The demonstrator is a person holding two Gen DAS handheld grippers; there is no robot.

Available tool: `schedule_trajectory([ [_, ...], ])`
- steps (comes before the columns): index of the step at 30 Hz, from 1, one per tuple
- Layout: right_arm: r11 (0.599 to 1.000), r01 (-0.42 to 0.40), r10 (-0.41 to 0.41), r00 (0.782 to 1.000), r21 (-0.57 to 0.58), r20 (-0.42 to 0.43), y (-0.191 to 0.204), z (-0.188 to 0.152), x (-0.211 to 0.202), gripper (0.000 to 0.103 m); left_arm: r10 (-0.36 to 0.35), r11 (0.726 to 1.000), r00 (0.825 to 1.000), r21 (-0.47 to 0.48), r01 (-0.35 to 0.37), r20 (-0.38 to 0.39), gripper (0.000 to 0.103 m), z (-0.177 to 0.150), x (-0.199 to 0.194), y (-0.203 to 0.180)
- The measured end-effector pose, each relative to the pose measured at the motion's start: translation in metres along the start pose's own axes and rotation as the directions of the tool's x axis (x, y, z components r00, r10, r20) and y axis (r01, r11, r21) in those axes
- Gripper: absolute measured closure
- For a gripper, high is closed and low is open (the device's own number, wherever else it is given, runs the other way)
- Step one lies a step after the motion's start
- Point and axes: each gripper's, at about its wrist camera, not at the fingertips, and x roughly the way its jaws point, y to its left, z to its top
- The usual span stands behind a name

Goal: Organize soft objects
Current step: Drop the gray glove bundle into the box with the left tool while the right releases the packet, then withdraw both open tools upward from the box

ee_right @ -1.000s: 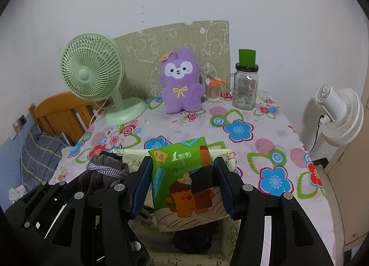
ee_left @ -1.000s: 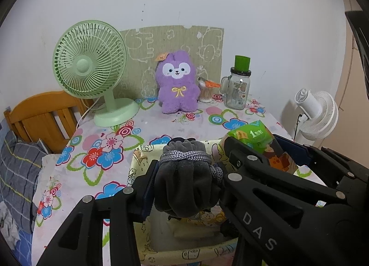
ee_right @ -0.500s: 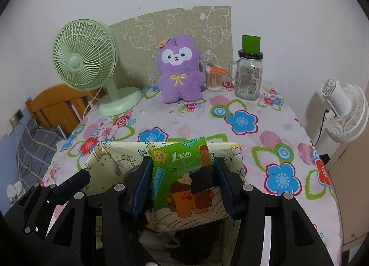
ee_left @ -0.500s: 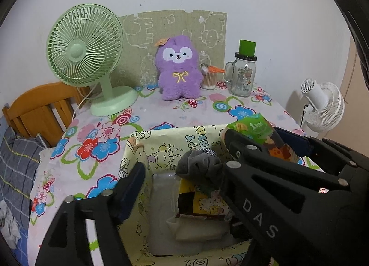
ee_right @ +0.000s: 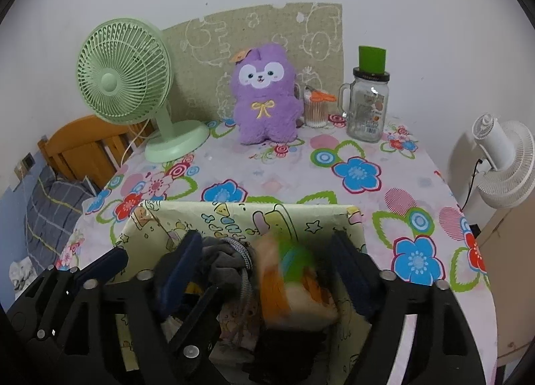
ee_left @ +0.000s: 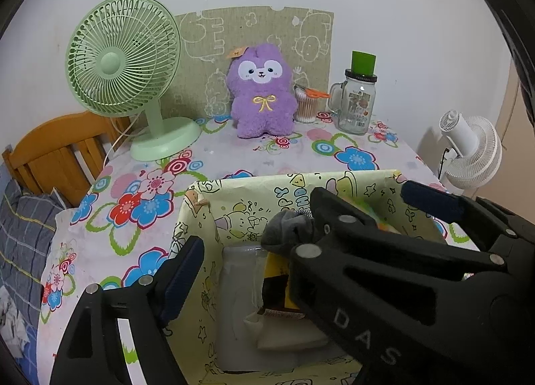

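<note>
- A white wall backs a counter [ee_right: 384, 151] under a flowered cloth, where a green fan [ee_right: 130, 84], a purple plush [ee_right: 264, 97] and a glass jar [ee_right: 367, 107] stand.
- Near the front edge sits a yellow cartoon-print fabric bin [ee_left: 207, 218].
- The left gripper [ee_left: 257, 228] hangs over the bin, jaws spread; the grey cloth bundle [ee_left: 287, 228] lies inside, against its right finger.
- The right gripper [ee_right: 267, 251] has jaws spread too, with the blurred green-and-orange packet [ee_right: 291, 281] between them, in the bin.
</note>
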Motion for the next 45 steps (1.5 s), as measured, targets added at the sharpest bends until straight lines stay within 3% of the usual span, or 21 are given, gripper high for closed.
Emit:
schedule_trajectory([
  [24, 1.0, 0.021, -0.02, 0.998, -0.011, 0.059, 0.007, -0.012, -0.05, 0.019, -0.009, 1.0, 0.998, -0.004, 0.01, 0.068, 0.016, -0.005, -0.046, -0.005],
  [45, 0.999, 0.04, -0.037, 0.992, -0.017, 0.122, 0.014, -0.036, -0.103, 0.019, -0.007, 1.0, 0.991, 0.003, 0.006, 0.131, 0.012, -0.029, -0.09, -0.011],
])
